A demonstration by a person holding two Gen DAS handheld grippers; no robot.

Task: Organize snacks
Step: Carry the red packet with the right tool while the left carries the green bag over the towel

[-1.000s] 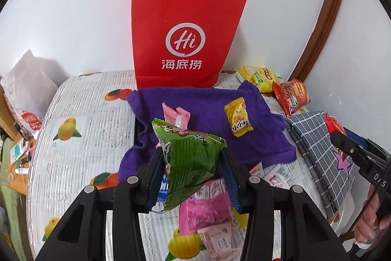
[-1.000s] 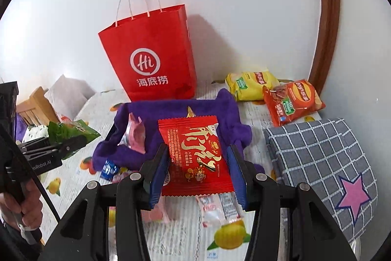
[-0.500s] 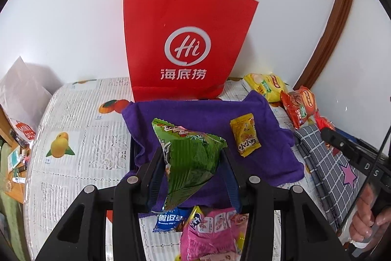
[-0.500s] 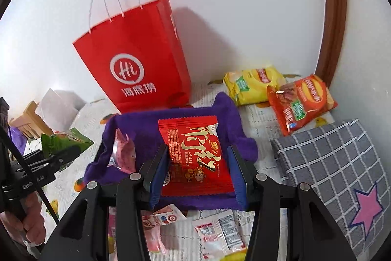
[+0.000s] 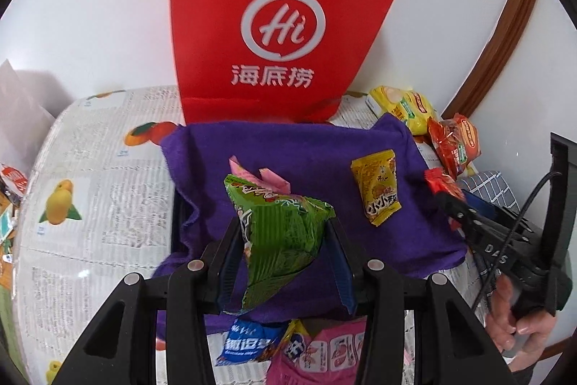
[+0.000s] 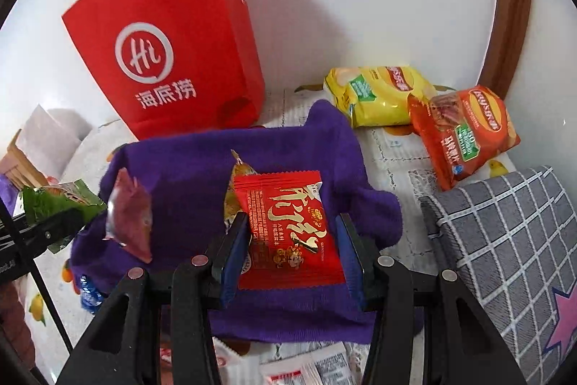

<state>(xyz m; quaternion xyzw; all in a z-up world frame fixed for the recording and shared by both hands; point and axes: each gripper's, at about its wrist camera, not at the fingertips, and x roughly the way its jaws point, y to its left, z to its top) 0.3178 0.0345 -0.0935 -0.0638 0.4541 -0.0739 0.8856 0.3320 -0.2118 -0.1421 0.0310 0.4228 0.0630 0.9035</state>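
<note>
Snacks in transit: a crinkled green foil snack packet is clamped between the pads of the left gripper, and a flat red foil sachet with gold script is clamped in the right gripper. Both hang above the purple towel-lined tray, apparently the collecting place, where a small yellow packet and a pink wrapper already lie. A red paper carrier bag stands behind. More packets remain on the newsprint-patterned counter, awaiting sorting.
</note>
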